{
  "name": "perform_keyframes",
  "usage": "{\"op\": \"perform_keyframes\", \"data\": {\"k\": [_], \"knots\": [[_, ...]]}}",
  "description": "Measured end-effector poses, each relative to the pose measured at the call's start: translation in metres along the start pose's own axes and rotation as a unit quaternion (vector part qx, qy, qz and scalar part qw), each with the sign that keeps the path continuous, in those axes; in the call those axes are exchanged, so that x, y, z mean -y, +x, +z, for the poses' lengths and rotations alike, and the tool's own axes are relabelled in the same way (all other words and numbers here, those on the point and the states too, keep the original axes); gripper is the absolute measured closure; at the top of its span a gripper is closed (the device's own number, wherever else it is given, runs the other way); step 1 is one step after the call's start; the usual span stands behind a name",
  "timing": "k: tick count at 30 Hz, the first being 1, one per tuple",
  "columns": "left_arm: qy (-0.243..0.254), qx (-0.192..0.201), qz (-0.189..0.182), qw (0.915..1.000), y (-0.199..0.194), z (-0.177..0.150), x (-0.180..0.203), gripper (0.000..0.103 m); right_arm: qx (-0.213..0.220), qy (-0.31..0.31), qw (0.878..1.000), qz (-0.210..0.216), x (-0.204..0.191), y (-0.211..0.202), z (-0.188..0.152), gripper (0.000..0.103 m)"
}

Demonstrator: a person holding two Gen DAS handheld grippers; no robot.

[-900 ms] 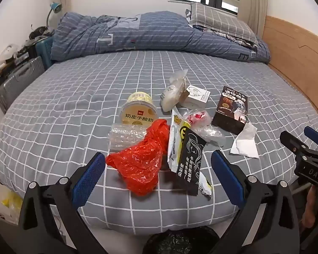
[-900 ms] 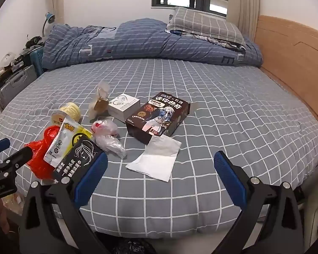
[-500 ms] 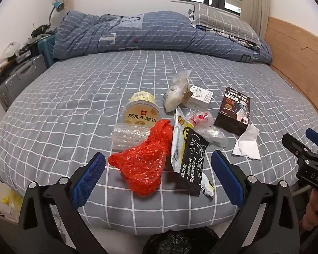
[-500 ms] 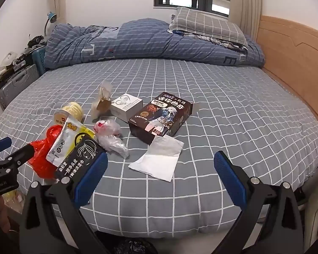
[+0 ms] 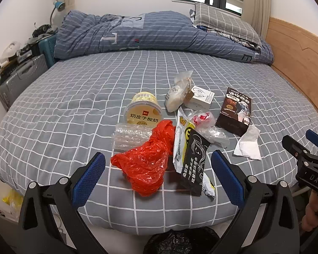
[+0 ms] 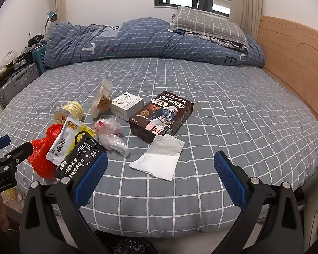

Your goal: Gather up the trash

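Left gripper (image 5: 158,174) nearer red bag (image 5: 146,165), both fingers spread; black sachet (image 5: 194,167) overlaps wrapper

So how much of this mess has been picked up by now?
Nothing looks collected so far. The red plastic bag, black sachet, yogurt cup, brown box and white tissue all lie on the bed. The left gripper and right gripper are open and empty. Everything remains, presumably for the black bin bag below.
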State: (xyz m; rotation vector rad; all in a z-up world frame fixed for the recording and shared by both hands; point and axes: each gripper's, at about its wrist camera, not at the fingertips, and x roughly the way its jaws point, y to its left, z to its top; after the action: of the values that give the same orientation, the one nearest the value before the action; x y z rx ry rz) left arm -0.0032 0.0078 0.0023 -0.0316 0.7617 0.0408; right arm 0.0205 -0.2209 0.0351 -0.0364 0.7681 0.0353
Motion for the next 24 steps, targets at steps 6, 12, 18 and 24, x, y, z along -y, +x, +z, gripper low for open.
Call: {"op": "perform_keyframes", "data": {"k": [6, 12, 18, 24], "knots": [[-0.001, 0.002, 0.004, 1.0, -0.0012, 0.0004, 0.0003, 0.006, -0.002, 0.0, 1.0, 0.001, -0.001, 0.0009, -0.0003, 0.007], [-0.001, 0.002, 0.006, 1.0, -0.002, 0.0006, 0.0003, 0.006, -0.001, -0.001, 1.0, 0.001, -0.0021, -0.002, -0.0007, 0.007], [-0.004, 0.0, 0.007, 1.0, -0.0035, -0.0005, -0.0021, 0.006, -0.002, 0.0, 1.0, 0.001, -0.0025, -0.0031, 0.0001, 0.007], [-0.006, 0.0, 0.008, 1.0, -0.0059, -0.002, -0.0042, 0.006, -0.003, 0.0, 1.0, 0.002, -0.0029, -0.0046, 0.0013, 0.007]]}}
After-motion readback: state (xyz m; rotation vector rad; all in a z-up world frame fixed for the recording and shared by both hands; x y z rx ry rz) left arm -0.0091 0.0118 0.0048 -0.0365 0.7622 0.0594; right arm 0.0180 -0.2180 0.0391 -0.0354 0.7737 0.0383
